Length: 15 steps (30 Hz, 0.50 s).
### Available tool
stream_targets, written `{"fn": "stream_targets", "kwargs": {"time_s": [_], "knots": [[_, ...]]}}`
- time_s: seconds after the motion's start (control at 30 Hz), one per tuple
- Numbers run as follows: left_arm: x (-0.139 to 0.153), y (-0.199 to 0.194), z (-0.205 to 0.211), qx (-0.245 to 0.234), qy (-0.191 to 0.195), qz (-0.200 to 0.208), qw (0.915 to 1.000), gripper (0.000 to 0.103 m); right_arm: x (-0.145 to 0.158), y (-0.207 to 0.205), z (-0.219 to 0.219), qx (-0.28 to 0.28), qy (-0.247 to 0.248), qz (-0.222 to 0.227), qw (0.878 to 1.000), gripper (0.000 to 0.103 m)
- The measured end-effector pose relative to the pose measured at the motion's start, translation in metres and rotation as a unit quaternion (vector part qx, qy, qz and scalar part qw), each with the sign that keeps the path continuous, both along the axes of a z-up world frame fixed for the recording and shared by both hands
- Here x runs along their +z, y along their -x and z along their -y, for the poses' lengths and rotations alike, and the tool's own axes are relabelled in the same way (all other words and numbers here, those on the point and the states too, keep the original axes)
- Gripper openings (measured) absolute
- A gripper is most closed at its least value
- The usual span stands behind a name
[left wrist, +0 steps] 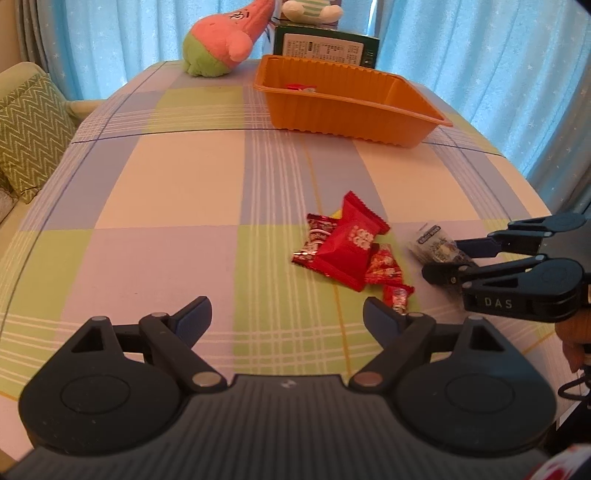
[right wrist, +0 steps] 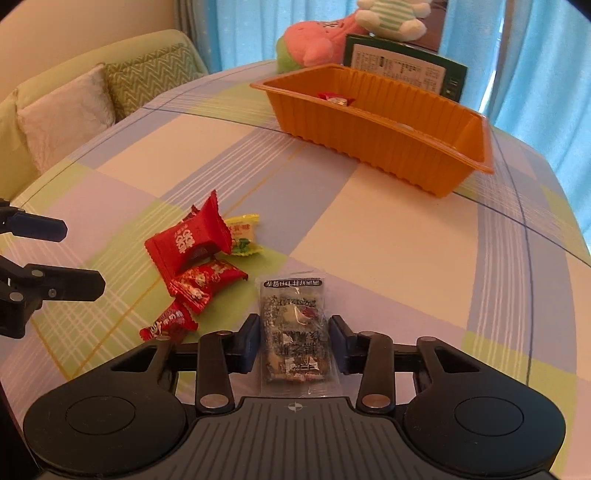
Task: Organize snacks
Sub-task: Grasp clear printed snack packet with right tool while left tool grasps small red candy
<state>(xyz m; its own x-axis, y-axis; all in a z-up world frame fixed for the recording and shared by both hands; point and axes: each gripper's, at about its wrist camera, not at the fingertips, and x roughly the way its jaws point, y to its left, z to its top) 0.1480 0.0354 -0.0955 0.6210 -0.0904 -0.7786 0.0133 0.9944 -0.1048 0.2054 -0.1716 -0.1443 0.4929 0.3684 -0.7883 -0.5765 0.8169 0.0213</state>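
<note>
A pile of red snack packets (left wrist: 349, 249) lies on the checked tablecloth, also in the right wrist view (right wrist: 192, 258), with a yellow-green candy (right wrist: 242, 236) behind it. A clear packet with dark print (right wrist: 295, 332) lies flat between the fingers of my right gripper (right wrist: 295, 343); the jaws stand on either side of it with small gaps. It shows in the left wrist view (left wrist: 436, 245) with the right gripper (left wrist: 447, 258) around it. My left gripper (left wrist: 288, 319) is open and empty, just short of the pile. An orange tray (left wrist: 347, 118) at the back holds one red packet (left wrist: 301, 87).
A pink and green plush toy (left wrist: 221, 40), a green box (left wrist: 325, 46) and a striped plush (left wrist: 312, 9) stand behind the tray. A sofa with cushions (right wrist: 66, 114) is beyond the table's left edge. Blue curtains hang behind.
</note>
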Motion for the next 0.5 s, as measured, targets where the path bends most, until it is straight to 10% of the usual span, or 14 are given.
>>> {"fn": "stream_targets", "kwargs": {"time_s": [0.5], "knots": [[-0.017, -0.009, 0.059, -0.086, 0.009, 0.004, 0.9962, 0.049, 0.018, 0.031, 0.057, -0.168, -0.067, -0.006, 0.984, 0.039]]}}
